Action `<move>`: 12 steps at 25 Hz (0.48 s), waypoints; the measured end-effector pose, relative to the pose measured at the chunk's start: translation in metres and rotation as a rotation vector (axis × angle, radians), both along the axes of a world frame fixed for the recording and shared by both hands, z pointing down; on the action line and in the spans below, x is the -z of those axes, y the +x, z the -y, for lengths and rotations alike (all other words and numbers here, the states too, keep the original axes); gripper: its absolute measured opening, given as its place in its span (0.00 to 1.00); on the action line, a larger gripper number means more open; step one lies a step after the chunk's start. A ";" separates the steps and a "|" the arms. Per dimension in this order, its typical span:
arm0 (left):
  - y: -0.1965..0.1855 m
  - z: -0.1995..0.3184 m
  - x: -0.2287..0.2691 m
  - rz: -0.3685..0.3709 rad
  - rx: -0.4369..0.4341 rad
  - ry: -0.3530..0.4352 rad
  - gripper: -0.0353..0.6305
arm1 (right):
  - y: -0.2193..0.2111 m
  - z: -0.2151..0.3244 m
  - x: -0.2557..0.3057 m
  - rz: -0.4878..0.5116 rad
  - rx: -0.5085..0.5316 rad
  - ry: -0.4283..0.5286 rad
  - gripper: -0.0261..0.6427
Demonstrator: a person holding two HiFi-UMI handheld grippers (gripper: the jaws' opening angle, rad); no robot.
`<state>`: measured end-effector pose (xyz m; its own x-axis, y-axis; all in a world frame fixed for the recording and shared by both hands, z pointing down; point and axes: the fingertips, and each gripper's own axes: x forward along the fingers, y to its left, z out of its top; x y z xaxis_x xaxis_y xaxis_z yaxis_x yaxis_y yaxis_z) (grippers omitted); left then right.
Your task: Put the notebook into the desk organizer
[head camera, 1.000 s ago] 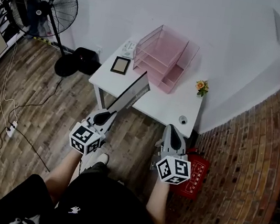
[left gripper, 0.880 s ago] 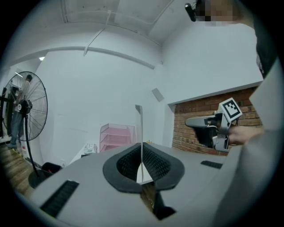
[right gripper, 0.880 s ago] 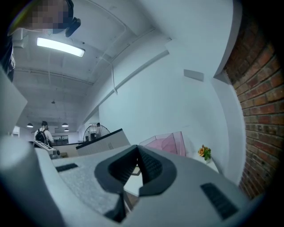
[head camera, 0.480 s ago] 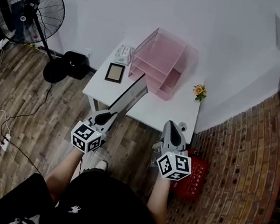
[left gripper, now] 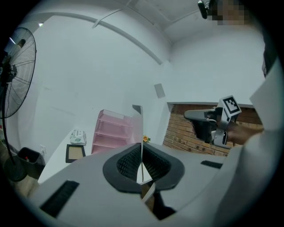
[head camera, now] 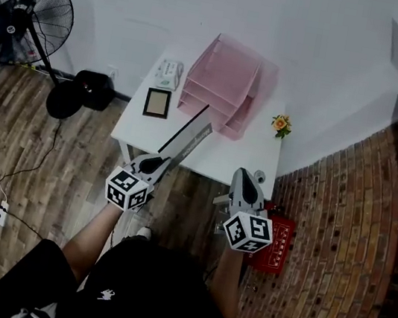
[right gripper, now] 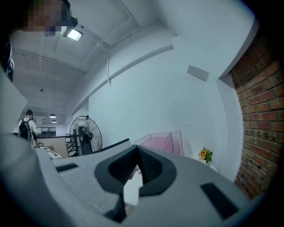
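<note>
A thin grey notebook [head camera: 186, 134] slants up from my left gripper [head camera: 159, 160], which is shut on its near end. Its far end reaches over the white table [head camera: 237, 157] just in front of the pink desk organizer [head camera: 223, 79]. In the left gripper view the notebook [left gripper: 142, 128] shows edge-on between the closed pads, with the organizer [left gripper: 111, 133] beyond. My right gripper [head camera: 245, 173] hovers at the table's near right edge, shut, with nothing between its fingers. From the right gripper view [right gripper: 137, 150] I see the notebook's dark edge [right gripper: 108, 147] and the organizer [right gripper: 164, 141].
On the table lie a small framed picture [head camera: 157, 102], a tissue pack [head camera: 169, 74], a small flower [head camera: 281, 122] and a little round object [head camera: 259, 176]. A standing fan [head camera: 23, 12] is at far left. A red basket [head camera: 277, 243] sits on the floor by the brick wall.
The table and organizer have drawn nearer in the head view. The left gripper and notebook have moved forward, so the notebook's far end now lies closer to the organizer. Both grips are unchanged.
</note>
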<state>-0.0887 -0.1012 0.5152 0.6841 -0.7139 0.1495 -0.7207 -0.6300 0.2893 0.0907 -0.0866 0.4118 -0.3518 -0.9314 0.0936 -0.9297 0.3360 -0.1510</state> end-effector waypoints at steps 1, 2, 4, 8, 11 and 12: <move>0.000 0.002 -0.002 -0.004 -0.004 -0.006 0.07 | -0.001 0.001 -0.001 -0.004 -0.002 -0.008 0.04; 0.000 0.004 -0.004 -0.007 -0.007 -0.012 0.07 | -0.002 0.003 -0.003 -0.006 -0.004 -0.014 0.04; 0.001 0.011 -0.008 -0.011 -0.013 -0.024 0.07 | -0.003 0.008 -0.005 -0.008 -0.007 -0.023 0.04; 0.008 0.023 -0.016 -0.010 -0.015 -0.047 0.07 | -0.003 0.020 -0.011 -0.009 0.009 -0.038 0.04; 0.018 0.035 -0.024 -0.015 -0.017 -0.071 0.07 | 0.003 0.034 -0.019 0.002 0.027 -0.046 0.04; 0.023 0.039 -0.027 -0.023 -0.021 -0.086 0.07 | 0.005 0.040 -0.021 0.007 0.032 -0.048 0.04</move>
<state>-0.0660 -0.1400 0.5420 0.7028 -0.6846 0.1935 -0.7001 -0.6172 0.3590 0.0961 -0.1269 0.4329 -0.3825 -0.9140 0.1355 -0.9173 0.3581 -0.1741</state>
